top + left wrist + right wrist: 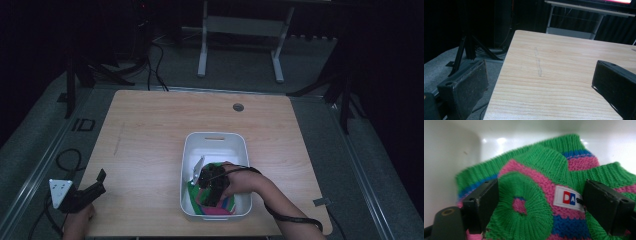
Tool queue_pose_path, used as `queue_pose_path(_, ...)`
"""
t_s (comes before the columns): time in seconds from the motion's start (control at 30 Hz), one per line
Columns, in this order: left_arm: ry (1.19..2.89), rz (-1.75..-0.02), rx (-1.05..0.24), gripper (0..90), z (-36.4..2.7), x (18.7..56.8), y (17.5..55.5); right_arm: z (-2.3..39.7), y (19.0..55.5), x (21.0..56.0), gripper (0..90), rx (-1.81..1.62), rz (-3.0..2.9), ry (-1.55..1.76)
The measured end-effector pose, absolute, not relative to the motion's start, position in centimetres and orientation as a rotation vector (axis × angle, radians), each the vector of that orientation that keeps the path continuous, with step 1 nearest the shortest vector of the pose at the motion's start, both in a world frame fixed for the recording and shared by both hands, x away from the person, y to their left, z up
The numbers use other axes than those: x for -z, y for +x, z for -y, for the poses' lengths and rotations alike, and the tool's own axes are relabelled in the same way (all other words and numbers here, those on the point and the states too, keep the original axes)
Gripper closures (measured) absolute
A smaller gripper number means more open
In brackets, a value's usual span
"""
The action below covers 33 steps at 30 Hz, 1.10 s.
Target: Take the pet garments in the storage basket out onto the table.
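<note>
close squarely on a thick fold of the knitted garment (541, 202), so it lifts whole from the white bin (215, 137). right claw (539, 202) is wide open, jaws straddling the green, pink and blue knit at the bin's near end. left claw (539, 82) is open, empty, over the worktop's (150, 130) near-left corner.

My high view looks down on the table (150, 130), shared with the left gripper view toward 12 o'clock; the right gripper view sits close inside the bin (215, 137).
</note>
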<state>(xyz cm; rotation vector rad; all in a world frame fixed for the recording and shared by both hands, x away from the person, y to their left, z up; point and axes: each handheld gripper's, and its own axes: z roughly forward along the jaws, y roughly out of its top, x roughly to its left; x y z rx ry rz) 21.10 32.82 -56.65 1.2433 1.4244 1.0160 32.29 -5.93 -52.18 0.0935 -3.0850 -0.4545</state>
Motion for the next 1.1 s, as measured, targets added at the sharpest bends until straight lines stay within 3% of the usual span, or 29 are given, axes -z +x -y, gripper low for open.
queue_pose_path(0.1,1.246,-1.423,-1.015,0.9,-32.8,56.6,21.1,5.7,31.6,52.5,19.1,0.430,3.141,0.164)
queue_pose_path(0.17,1.244,-1.424,-1.016,0.9,-32.8,56.7,21.1,5.7,31.4,52.4,29.6,0.436,3.136,0.176)
queue_pose_path(0.2,1.244,-1.424,-1.016,0.9,-32.8,56.7,21.1,5.7,31.4,52.4,29.6,0.436,3.136,0.176)
queue_pose_path(0.23,1.249,-1.424,-1.018,0.9,-32.8,56.6,21.1,6.0,31.0,52.1,59.7,0.471,3.131,0.218)
queue_pose_path(0.27,1.249,-1.424,-1.018,0.9,-32.8,56.6,21.1,6.0,31.0,52.1,59.7,0.471,3.131,0.218)
queue_pose_path(0.3,1.249,-1.424,-1.019,0.9,-32.7,56.6,21.1,6.0,30.6,51.9,73.5,0.469,3.154,0.246)
queue_pose_path(0.5,1.249,-1.426,-1.018,0.9,-32.8,56.6,21.1,7.0,30.8,50.3,77.4,0.599,3.161,0.202)
queue_pose_path(1.1,1.245,-1.428,-1.018,1.0,-32.8,56.6,21.1,11.0,32.3,39.7,77.5,1.138,3.101,0.103)
